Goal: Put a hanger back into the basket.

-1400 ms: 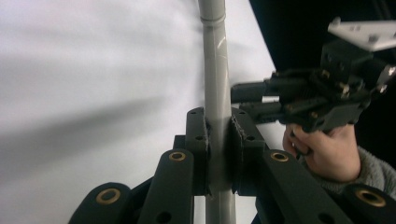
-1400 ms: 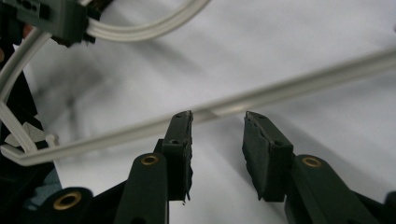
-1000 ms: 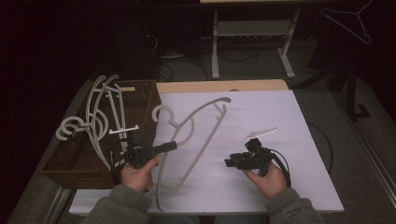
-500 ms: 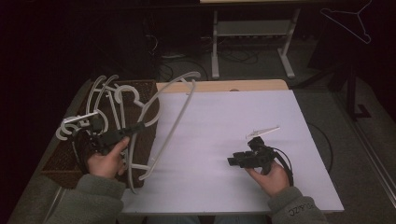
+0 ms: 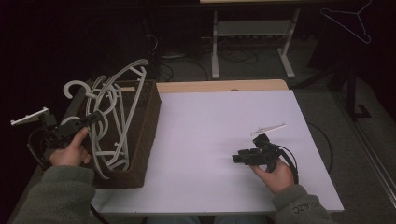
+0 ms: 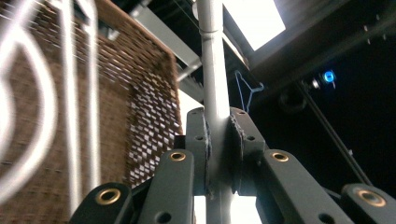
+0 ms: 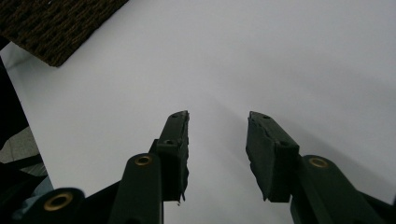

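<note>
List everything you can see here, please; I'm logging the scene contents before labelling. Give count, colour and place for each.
held hanger: one, white, over the basket, clamped in the left gripper
other hangers: several, exact count unclear, white, lying in the basket
basket: one, brown woven, left end of the table
table sheet: one, white, covering the tabletop
wire hanger: one, pale, hanging in the dark background at upper right
metal stand: one, grey, on the floor behind the table
left gripper: one, black, shut on the held hanger's bar
right gripper: one, black, jaws apart over the sheet, nothing between them
</note>
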Action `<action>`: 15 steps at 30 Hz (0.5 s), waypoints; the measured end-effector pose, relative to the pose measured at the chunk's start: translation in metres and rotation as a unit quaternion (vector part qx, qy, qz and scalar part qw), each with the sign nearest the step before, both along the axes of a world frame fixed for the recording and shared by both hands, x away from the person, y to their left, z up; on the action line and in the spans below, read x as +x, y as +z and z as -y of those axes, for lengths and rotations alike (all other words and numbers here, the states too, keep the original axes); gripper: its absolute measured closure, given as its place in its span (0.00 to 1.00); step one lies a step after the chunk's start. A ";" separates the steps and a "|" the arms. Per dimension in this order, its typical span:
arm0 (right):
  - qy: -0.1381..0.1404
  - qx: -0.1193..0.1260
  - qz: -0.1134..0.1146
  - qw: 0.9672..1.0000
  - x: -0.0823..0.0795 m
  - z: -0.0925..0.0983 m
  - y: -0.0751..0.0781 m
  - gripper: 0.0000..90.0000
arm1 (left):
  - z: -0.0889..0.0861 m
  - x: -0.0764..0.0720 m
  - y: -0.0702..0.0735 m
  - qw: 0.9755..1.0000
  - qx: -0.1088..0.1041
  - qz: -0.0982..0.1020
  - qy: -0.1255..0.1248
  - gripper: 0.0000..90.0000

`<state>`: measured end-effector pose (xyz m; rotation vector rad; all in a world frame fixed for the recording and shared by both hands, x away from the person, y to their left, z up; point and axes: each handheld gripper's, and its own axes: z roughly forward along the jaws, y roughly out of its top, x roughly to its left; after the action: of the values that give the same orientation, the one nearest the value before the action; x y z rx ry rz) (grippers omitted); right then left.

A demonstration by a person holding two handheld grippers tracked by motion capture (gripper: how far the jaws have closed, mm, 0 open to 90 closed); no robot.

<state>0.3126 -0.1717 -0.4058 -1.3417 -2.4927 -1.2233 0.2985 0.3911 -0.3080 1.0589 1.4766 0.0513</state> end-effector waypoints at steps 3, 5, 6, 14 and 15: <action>-0.003 -0.001 0.001 1.000 0.001 0.003 0.001 0.64 | -0.014 0.001 -0.003 1.000 -0.005 -0.003 0.021 0.89; -0.005 -0.001 0.002 1.000 0.001 0.004 0.001 0.64 | -0.022 0.003 -0.005 0.999 -0.007 -0.003 0.039 0.89; -0.004 -0.001 0.002 1.000 0.001 0.005 0.001 0.64 | -0.026 0.004 -0.006 0.999 -0.008 -0.005 0.046 0.89; -0.005 -0.001 0.004 1.000 0.000 0.007 0.001 0.64 | -0.044 0.013 -0.018 0.993 -0.011 -0.020 0.115 0.89; -0.005 -0.001 0.003 1.000 0.000 0.007 0.001 0.64 | -0.044 0.013 -0.020 0.992 -0.006 -0.024 0.122 0.89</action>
<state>0.3131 -0.1792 -0.4051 -1.3541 -2.4953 -1.2284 0.3116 0.4348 -0.3276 0.8698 1.6429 0.1916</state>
